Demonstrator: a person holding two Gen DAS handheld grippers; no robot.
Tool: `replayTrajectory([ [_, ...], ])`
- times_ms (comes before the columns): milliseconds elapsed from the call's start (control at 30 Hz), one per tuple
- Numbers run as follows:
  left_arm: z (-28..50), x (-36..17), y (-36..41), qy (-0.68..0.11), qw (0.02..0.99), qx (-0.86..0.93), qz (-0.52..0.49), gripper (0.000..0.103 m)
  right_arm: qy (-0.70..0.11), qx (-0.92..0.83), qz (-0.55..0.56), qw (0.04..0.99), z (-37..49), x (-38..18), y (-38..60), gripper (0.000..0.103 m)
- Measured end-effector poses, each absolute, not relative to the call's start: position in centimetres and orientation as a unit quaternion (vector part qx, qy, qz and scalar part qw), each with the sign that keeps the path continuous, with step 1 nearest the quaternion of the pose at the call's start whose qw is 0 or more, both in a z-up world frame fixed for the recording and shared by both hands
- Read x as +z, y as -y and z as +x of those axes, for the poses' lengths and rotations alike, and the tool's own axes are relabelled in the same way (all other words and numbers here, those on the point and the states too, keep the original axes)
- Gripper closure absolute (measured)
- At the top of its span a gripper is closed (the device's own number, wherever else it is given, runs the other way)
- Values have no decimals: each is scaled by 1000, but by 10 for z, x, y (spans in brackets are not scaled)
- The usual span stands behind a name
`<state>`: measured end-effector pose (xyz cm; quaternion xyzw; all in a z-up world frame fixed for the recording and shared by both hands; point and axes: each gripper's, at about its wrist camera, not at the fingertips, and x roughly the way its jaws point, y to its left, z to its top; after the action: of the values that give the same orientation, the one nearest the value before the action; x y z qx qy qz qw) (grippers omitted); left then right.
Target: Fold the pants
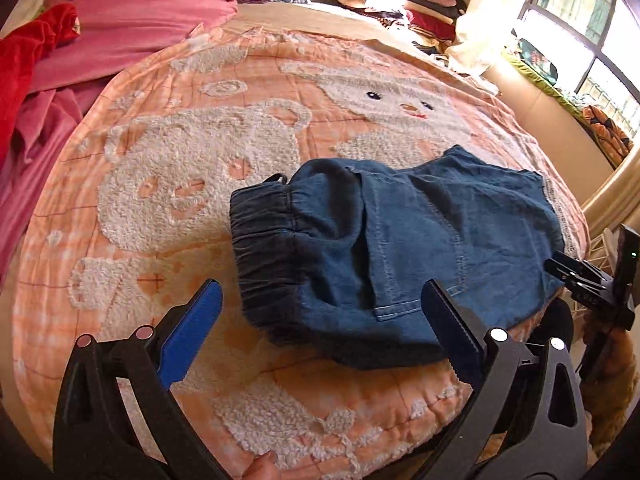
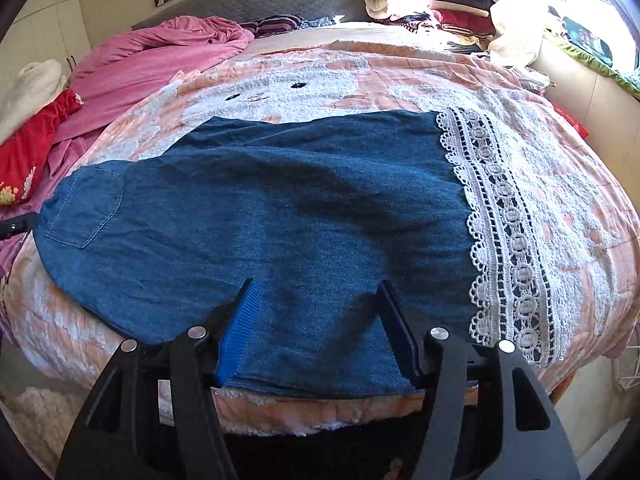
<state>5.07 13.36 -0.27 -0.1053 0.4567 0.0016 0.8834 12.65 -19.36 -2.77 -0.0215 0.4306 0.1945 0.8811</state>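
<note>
Nearest the right wrist view, the right hand-held gripper [image 2: 316,328] stands part open above the near edge of the pants [image 2: 256,208], its 2 blue pads astride a patch of denim but pressing on nothing that can be seen. The risk here, as I judge it, is a shallow bite: if the jaws close on the top layer alone, the layers would separate as they lift and the fold would come out crooked. The near edge also lies close to the edge of the bed [image 2: 280,408], so a tug toward the person could drag the cloth off the quilt [image 2: 560,168].

The left hand-held gripper [image 1: 320,332] is spread wide and empty, hovering just short of the elastic waistband [image 1: 264,236], which lies between and beyond its fingers. Closing from there might catch the fluffy quilt along with the gathered band.

Farther out, the pants lie flat across the quilt, waistband at the left, lace-trimmed hem [image 2: 500,220] at the right. The lace could snag on the serrated pads. Beyond, pink bedding [image 2: 160,52] is heaped well apart from the work.
</note>
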Motion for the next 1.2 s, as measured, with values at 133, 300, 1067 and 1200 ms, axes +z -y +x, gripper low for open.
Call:
replayTrajectory([
  [133,66,-29,-141,-486,859,-12,-159,9,-420,209,-21,883,124,-20,188,43],
  [300,67,-28,-125,-477,871,9,-115,41,-429,210,-32,878,127,-21,179,43],
  [1067,32,57,-158,-418,907,35,-28,9,-409,221,21,885,120,-8,200,43],
  [1200,67,77,-128,-387,921,-33,-40,9,-388,190,40,901,123,11,232,43],
])
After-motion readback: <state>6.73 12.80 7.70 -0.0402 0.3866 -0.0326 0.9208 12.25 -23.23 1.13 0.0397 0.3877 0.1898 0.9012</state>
